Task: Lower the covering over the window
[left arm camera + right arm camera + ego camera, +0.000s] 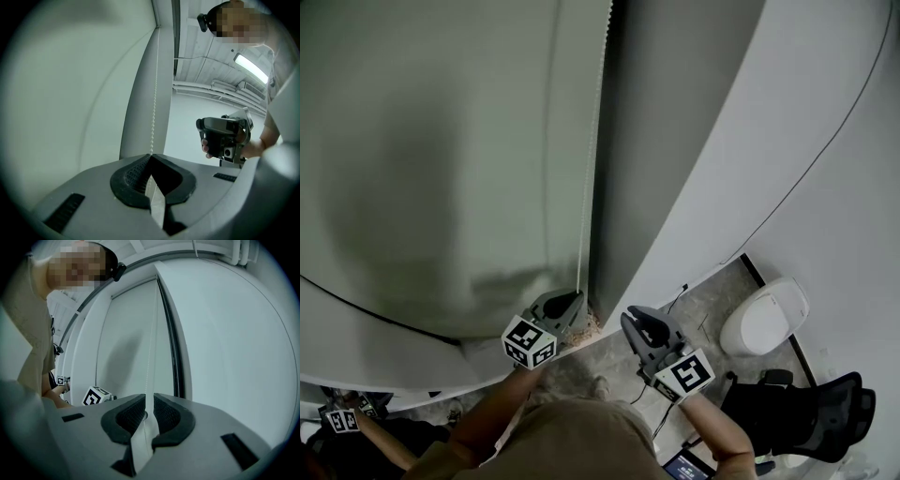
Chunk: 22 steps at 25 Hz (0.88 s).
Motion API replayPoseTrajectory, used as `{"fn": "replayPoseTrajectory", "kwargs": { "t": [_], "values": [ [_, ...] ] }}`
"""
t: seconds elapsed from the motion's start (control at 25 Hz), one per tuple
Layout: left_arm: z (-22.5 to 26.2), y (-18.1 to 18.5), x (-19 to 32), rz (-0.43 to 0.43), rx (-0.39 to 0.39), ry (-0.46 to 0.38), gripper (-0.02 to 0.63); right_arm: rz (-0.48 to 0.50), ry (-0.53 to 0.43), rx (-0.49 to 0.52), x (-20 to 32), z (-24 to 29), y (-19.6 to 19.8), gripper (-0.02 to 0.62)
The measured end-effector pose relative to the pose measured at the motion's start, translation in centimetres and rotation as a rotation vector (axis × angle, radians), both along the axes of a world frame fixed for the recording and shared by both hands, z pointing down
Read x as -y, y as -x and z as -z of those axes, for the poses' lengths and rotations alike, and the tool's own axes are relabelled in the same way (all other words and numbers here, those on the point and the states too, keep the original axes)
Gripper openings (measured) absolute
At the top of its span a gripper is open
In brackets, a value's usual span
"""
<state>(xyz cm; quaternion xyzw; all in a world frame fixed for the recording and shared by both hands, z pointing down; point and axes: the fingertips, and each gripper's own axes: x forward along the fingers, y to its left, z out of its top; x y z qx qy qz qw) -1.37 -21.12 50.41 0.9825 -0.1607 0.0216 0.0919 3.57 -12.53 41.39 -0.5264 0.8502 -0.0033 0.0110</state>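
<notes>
With left gripper [570, 302] clamped on bead chain [592, 169], pull straight down; close right gripper [639, 319], slightly parted and empty, on it just above.

The thin white bead chain [591, 169] hangs close against the right edge of the pale grey-green fabric blind [441, 169], and the dark vertical frame strip [617, 94] is just beside it, so little room is left behind the chain. The left gripper [570, 300], closed on the chain, occupies its lower end. The smooth white wall [741, 122] to the right is bare. The right gripper [635, 317] stands free before it. A black padded chair [806, 412] takes the floor at the lower right.
</notes>
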Motion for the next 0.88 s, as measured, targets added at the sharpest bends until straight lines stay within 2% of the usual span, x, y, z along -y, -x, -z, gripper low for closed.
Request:
{"fn": "replayPoseTrajectory", "kwargs": {
  "t": [0.12, 0.24, 0.56, 0.88],
  "values": [
    [-1.0, -0.5, -0.7, 0.023, 0.028, -0.023, 0.017, 0.052, -0.006, -0.019, 0.3, 0.8, 0.6, 0.044],
    [-1.4, -0.5, -1.5, 0.043, 0.011, -0.035, 0.017, 0.115, -0.018, -0.057, 0.8, 1.2, 1.8, 0.044],
    [-1.3, -0.5, -3.1, 0.086, 0.0, -0.056, 0.017, 0.235, -0.082, -0.066, 1.9, 4.6, 4.6, 0.06],
    [-1.3, -0.8, -5.0, 0.096, -0.003, -0.08, 0.017, 0.264, -0.107, -0.042, 3.4, 6.2, 5.0, 0.114]
  ]
}}
